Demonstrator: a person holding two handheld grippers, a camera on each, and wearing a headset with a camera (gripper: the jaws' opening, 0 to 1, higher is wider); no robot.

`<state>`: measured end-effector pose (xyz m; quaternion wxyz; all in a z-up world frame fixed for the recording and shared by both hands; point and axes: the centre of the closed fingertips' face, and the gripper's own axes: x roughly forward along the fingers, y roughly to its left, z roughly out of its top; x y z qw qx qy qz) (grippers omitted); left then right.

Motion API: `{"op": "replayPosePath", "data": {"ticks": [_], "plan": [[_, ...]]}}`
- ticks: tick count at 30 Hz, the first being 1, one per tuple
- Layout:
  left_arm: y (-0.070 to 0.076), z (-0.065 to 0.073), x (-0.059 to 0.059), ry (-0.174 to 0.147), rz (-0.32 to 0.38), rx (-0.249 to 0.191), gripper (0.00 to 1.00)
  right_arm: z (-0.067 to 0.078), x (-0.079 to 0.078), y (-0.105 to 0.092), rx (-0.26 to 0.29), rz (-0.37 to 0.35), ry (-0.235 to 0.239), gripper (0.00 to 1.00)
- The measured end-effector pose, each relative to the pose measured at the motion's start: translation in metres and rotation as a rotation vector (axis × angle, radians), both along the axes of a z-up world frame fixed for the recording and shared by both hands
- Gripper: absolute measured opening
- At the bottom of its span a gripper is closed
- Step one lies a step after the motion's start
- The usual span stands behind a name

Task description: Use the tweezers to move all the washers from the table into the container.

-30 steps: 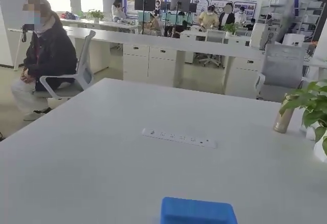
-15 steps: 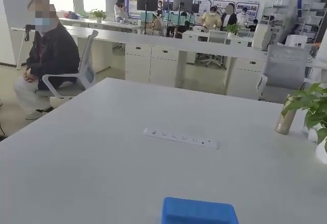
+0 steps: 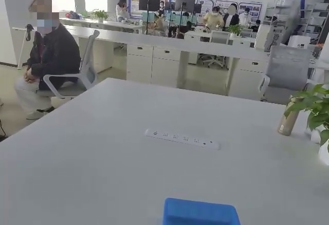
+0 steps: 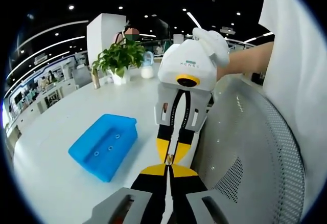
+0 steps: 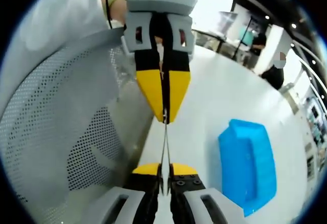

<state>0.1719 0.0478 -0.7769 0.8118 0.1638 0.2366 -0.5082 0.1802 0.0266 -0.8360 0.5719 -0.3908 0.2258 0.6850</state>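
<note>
Two jaws-shut tools meet tip to tip: left gripper (image 5: 164, 112) and right gripper (image 5: 164, 175) each clamp an end of the slim tweezers (image 5: 164, 144). Nearby, the blue container (image 3: 200, 213) sits at the near edge of the white table (image 3: 103, 153).

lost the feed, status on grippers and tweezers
Left gripper and right gripper shut on the tweezers, tip to tip. Blue container on the table nearby. Mesh chair back close beside.
</note>
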Motion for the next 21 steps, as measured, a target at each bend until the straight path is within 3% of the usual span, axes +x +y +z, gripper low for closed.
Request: {"op": "replayPosePath", "data": {"ticks": [6,21], "plan": [[0.0010,0.0024,0.0017,0.006,0.009,-0.018,0.00,-0.0022,0.0012,-0.0017,-0.015,0.003,-0.012,0.03],[0.0005,-0.0052,-0.0009,-0.014,-0.008,0.040,0.00,-0.0047,-0.0025,0.0020,-0.021,0.000,-0.015,0.03]]}}
